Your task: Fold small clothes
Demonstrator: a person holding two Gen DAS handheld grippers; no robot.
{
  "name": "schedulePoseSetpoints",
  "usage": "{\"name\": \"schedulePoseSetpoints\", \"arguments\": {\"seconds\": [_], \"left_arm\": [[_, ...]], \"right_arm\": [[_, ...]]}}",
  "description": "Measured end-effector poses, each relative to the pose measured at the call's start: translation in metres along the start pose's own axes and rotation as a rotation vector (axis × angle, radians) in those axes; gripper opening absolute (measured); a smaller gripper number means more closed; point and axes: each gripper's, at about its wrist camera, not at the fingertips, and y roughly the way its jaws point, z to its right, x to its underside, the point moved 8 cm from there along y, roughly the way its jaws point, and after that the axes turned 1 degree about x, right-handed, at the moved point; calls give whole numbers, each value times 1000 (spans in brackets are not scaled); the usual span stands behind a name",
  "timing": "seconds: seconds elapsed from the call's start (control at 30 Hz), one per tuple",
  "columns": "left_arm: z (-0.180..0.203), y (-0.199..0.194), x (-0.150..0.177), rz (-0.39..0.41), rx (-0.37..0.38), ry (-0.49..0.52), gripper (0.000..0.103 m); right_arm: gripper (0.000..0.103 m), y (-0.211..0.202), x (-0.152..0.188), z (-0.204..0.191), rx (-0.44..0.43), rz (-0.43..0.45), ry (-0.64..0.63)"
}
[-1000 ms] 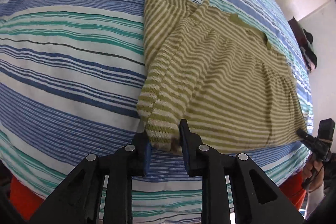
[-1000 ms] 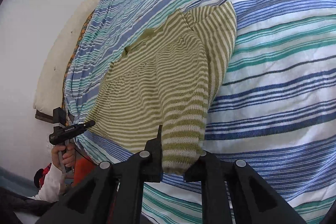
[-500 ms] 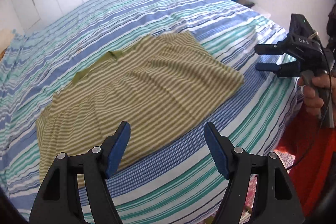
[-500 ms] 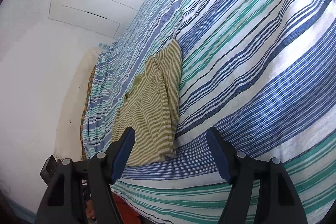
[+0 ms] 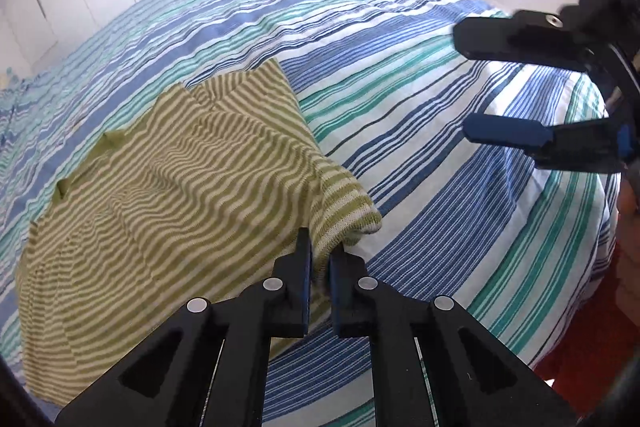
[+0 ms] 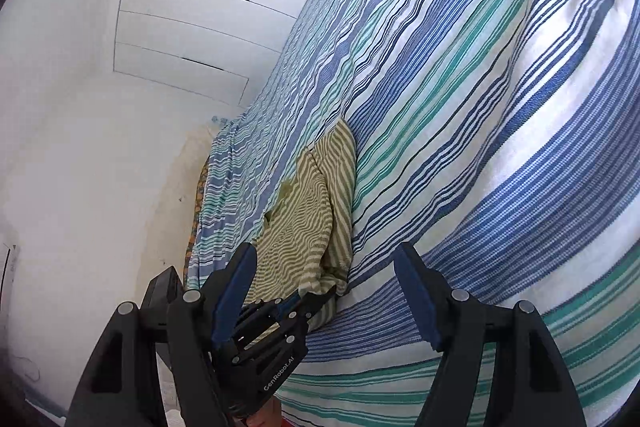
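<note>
We see the green-and-cream striped top (image 5: 168, 195) lying partly folded on the striped bed (image 5: 440, 155), near its edge, one sleeve cuff bunched up. Our left tool (image 5: 320, 263) has just closed and pinches that cuff; half a second ago it stood wide and empty. Our right tool (image 6: 324, 291) gapes open, holding nothing, closer to the left tool than before.

Both wrist views look along the striped bed (image 5: 400, 75), sharing it.
</note>
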Motion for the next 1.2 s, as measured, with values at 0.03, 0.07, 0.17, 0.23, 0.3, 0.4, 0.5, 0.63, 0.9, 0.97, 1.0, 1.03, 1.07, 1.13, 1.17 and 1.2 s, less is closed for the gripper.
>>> {"name": "schedulePoseSetpoints", "arguments": {"seconds": [0.03, 0.07, 0.17, 0.23, 0.3, 0.4, 0.5, 0.63, 0.9, 0.97, 1.0, 1.03, 1.07, 1.13, 1.17, 1.2], "left_arm": [[4, 0, 1, -1, -7, 11, 6], [6, 4, 2, -7, -6, 12, 6], [3, 8, 3, -22, 19, -24, 5], [-1, 8, 2, -23, 39, -40, 5], [-6, 3, 4, -20, 51, -45, 5], [-11, -3, 5, -7, 67, -62, 5], [-27, -21, 2, 27, 105, -140, 5], [-66, -57, 1, 97, 155, -287, 5], [-219, -125, 76, 200, 112, -703, 5], [-261, -127, 109, 197, 82, -821, 5], [-277, -129, 126, 198, 76, -882, 5], [-293, -130, 142, 199, 71, -938, 5], [-306, -130, 156, 198, 67, -987, 5], [-328, -129, 179, 192, 59, -1052, 5], [-335, -127, 187, 188, 57, -1074, 5], [-341, -126, 196, 186, 55, -1092, 5]], "right_arm": [[71, 15, -12, -4, 13, -33, -9], [71, 34, -25, -7, 23, -84, -13], [71, 96, -58, -17, 89, -202, -92], [71, 137, -60, -19, 144, -330, -146], [71, 169, -54, -14, 188, -422, -149], [7, 189, -41, -22, 268, -483, -299], [9, 184, -46, -40, 323, -411, -351], [9, 182, -40, -89, 304, -371, -428], [9, 269, 32, -219, 246, -432, -632], [9, 306, 63, -240, 229, -479, -644], [9, 323, 79, -248, 226, -503, -657], [9, 339, 95, -256, 226, -525, -670], [9, 355, 112, -263, 227, -550, -686], [9, 382, 142, -274, 240, -587, -726], [9, 395, 156, -276, 250, -604, -748], [9, 405, 166, -278, 261, -615, -764]]}}
